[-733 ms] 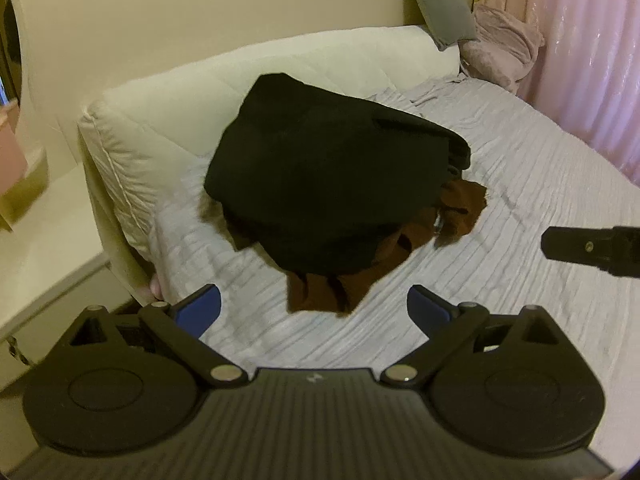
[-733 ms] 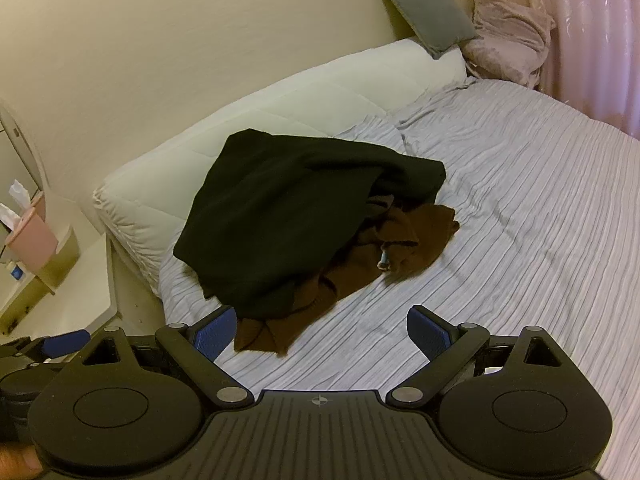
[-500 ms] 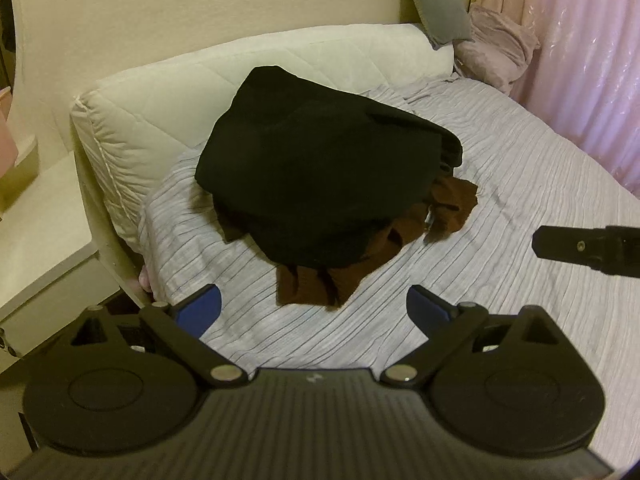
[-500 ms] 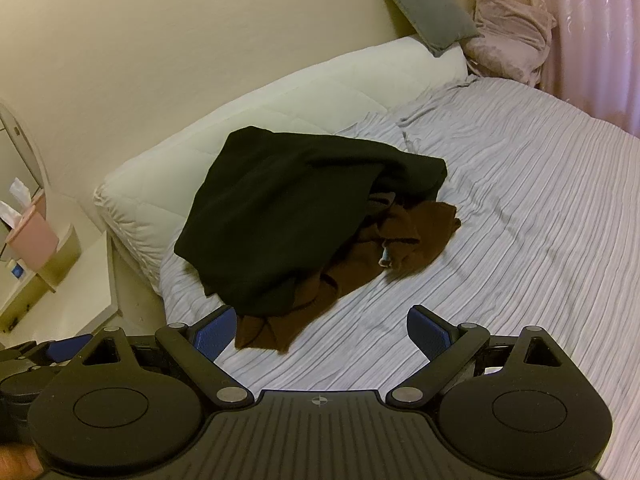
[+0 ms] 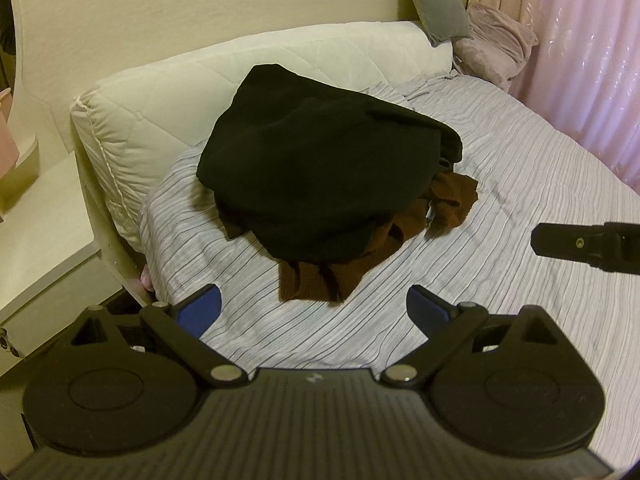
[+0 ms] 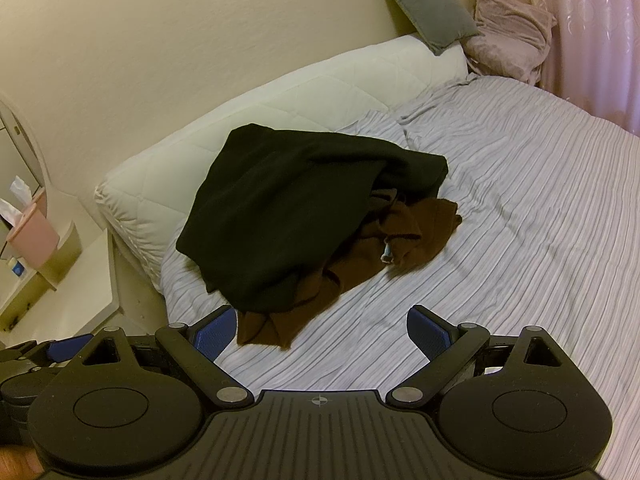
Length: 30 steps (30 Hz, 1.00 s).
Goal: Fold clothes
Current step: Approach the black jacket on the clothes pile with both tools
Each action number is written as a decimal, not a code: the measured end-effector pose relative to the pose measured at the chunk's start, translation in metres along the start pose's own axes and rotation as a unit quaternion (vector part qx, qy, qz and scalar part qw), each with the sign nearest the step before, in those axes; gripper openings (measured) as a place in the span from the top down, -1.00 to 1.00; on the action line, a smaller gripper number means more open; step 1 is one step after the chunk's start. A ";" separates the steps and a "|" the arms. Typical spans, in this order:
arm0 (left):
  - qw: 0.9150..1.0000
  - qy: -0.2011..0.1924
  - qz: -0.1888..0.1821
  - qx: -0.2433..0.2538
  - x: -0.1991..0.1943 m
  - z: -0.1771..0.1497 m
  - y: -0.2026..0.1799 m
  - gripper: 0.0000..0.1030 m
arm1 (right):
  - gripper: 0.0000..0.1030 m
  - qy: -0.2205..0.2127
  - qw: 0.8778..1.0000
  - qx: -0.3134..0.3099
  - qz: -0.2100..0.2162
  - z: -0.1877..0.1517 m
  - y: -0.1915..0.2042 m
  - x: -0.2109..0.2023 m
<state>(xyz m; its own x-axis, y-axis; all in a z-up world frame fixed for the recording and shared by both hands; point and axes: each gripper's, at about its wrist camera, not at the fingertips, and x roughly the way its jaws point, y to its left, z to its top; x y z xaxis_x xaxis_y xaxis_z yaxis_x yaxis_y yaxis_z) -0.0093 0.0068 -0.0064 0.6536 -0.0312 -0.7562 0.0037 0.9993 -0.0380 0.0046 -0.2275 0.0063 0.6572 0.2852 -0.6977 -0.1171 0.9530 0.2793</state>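
Observation:
A black garment (image 5: 320, 168) lies heaped on a brown garment (image 5: 316, 280) on the striped bed sheet (image 5: 520, 208). The same black garment (image 6: 288, 208) and brown garment (image 6: 404, 236) show in the right wrist view. My left gripper (image 5: 314, 308) is open and empty, hovering just short of the brown hem. My right gripper (image 6: 320, 330) is open and empty, above the sheet in front of the pile. One right finger (image 5: 576, 244) shows at the right edge of the left wrist view.
A white quilted bolster (image 5: 168, 96) runs along the wall behind the pile. A grey cushion (image 6: 424, 8) and a pink bundle (image 6: 508, 36) sit at the far corner by a pink curtain (image 5: 580, 60). A white bedside table (image 6: 72, 292) with a pink tissue box (image 6: 28, 232) stands left.
My left gripper has moved a little closer to the pile and shifted left. The right gripper has barely moved. Both stay open.

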 end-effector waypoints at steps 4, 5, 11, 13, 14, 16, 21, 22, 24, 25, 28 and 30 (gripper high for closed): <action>1.000 0.001 0.000 -0.001 -0.001 0.001 0.000 -0.90 | -0.84 0.000 1.000 -0.001 -0.001 0.000 0.001 -0.002; 1.000 0.002 0.000 -0.001 -0.001 0.002 0.000 -0.90 | -0.84 0.000 1.000 -0.001 -0.001 -0.001 0.000 -0.002; 1.000 0.003 -0.001 0.000 -0.001 0.001 0.000 -0.90 | -0.84 0.000 1.000 -0.001 -0.002 -0.001 0.000 -0.002; 1.000 0.003 -0.001 0.001 -0.001 0.001 -0.001 -0.90 | -0.84 0.000 1.000 0.000 -0.002 -0.001 -0.001 -0.002; 1.000 0.004 0.000 0.001 0.000 0.001 -0.001 -0.90 | -0.84 0.000 1.000 0.000 -0.001 -0.002 -0.001 -0.003; 1.000 0.004 0.001 0.002 0.000 0.001 -0.002 -0.90 | -0.84 0.001 1.000 0.000 -0.002 -0.001 -0.001 -0.003; 1.000 0.006 0.001 0.008 0.000 0.001 -0.005 -0.90 | -0.84 0.001 1.000 0.001 0.000 -0.001 -0.003 -0.003; 1.000 0.005 0.001 0.008 0.000 0.001 -0.005 -0.90 | -0.84 0.001 1.000 0.000 0.000 -0.001 -0.003 -0.003; 1.000 0.005 0.001 0.008 0.000 0.001 -0.006 -0.90 | -0.84 0.002 1.000 -0.001 0.001 0.000 -0.004 -0.003; 1.000 0.006 0.002 0.008 0.000 0.000 -0.006 -0.90 | -0.84 0.003 1.000 -0.001 0.001 0.000 -0.004 -0.003; 1.000 0.008 0.003 0.006 0.001 0.000 -0.005 -0.90 | -0.84 0.004 1.000 -0.003 0.002 0.001 -0.005 -0.003; 1.000 0.008 0.004 0.005 0.001 0.001 -0.005 -0.90 | -0.84 0.005 1.000 -0.003 0.003 0.001 -0.005 -0.003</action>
<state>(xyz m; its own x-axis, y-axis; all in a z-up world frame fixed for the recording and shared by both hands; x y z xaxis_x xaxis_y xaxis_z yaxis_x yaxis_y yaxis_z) -0.0080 0.0022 -0.0067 0.6407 -0.0235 -0.7674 0.0056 0.9996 -0.0260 0.0042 -0.2331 0.0073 0.6484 0.2914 -0.7034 -0.1256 0.9522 0.2786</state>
